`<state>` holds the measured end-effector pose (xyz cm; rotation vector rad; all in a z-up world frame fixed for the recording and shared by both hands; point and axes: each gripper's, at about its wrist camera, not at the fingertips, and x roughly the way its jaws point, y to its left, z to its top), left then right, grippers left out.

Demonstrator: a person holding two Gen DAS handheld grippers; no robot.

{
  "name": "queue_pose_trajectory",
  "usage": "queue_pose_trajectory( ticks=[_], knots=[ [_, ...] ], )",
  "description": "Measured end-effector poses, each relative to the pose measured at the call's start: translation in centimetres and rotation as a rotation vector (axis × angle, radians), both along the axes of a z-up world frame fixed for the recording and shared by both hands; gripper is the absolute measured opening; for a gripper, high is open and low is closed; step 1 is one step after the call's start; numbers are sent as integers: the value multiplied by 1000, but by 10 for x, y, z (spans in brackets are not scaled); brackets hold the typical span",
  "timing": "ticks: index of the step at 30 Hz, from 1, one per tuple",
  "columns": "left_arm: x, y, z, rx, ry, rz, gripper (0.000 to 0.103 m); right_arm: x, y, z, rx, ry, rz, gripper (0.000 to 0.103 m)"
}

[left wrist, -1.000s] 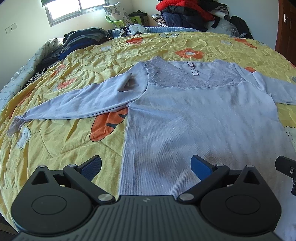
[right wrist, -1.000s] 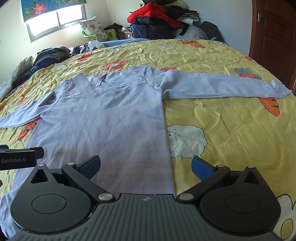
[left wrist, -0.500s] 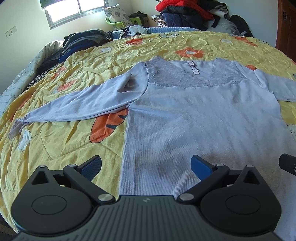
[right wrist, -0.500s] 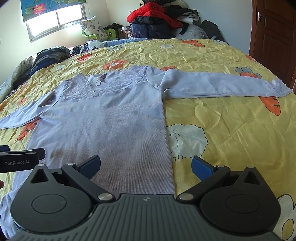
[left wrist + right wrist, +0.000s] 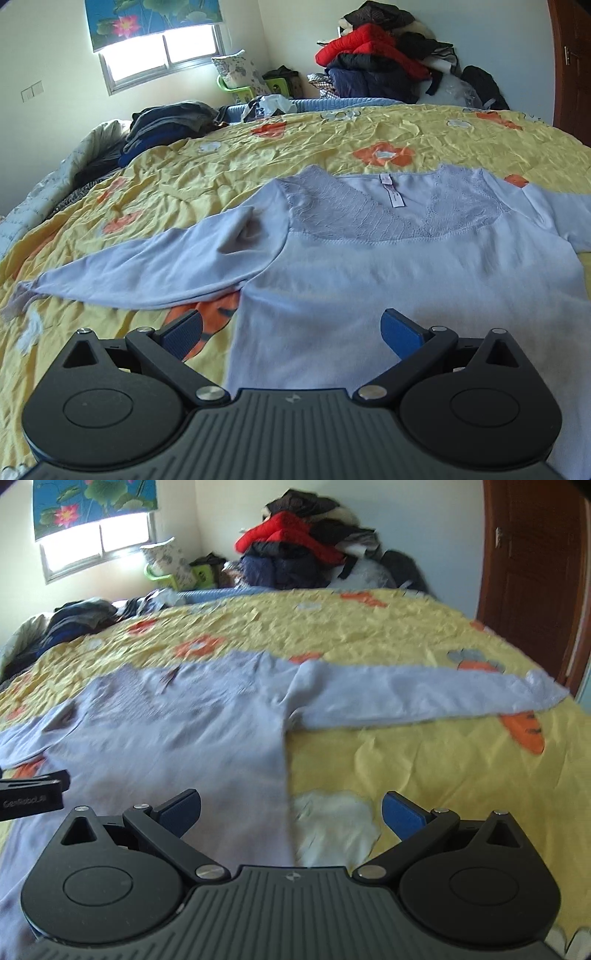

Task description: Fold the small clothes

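A pale lilac long-sleeved top [image 5: 388,266] [image 5: 177,731] lies flat and face up on the yellow quilt, lace yoke and neck label toward the far side. Its left sleeve [image 5: 147,273] stretches out to the left, its right sleeve [image 5: 424,694] to the right. My left gripper [image 5: 291,332] hovers open over the top's left side seam, nothing between its blue pads. My right gripper [image 5: 291,812] hovers open over the right side seam, also holding nothing. The left gripper's body [image 5: 33,794] shows at the left edge of the right wrist view.
The yellow quilt [image 5: 332,140] with orange flowers and carrots covers the whole bed. Dark folded clothes [image 5: 162,122] sit at the far left. A heap of red and dark jackets [image 5: 384,70] lies beyond the bed. A brown door [image 5: 535,572] stands at the right.
Both grippers have moved forward and tilted up along the top, so the sleeves and far wall sit lower and larger in view. Both stay open and hold nothing.
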<state>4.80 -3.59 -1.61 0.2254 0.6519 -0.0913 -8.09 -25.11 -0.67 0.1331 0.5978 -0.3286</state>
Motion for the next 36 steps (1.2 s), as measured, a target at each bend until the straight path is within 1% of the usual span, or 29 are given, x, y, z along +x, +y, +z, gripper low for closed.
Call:
queue_pose_trajectory(
  ticks=[3, 6, 11, 15, 19, 24, 27, 30, 34, 36],
  knots=[
    [12, -3, -7, -22, 43, 8, 103, 15, -8, -5, -56, 21, -21, 103],
    [16, 0, -9, -65, 58, 20, 103, 19, -14, -7, -40, 21, -16, 103],
    [17, -2, -10, -44, 64, 16, 103, 16, -19, -9, -30, 20, -13, 103],
    [16, -4, -10, -34, 66, 13, 103, 9, -40, -8, 14, -3, -24, 103],
    [15, -8, -7, -30, 75, 2, 103, -6, -85, -5, 115, -94, -37, 103],
    [12, -17, -6, -25, 83, -24, 103, -34, -164, -7, 255, -197, -196, 103],
    [12, -23, -7, -23, 89, -33, 103, -46, -204, -11, 302, -225, -298, 103],
    [12, -27, -7, -19, 92, -37, 103, -52, -235, -17, 330, -256, -374, 103],
    [14, -28, -9, -16, 100, -33, 103, -48, -275, -30, 424, -295, -419, 103],
    [15, -28, -9, -18, 103, -29, 103, -44, -289, -34, 450, -338, -432, 103]
  ],
)
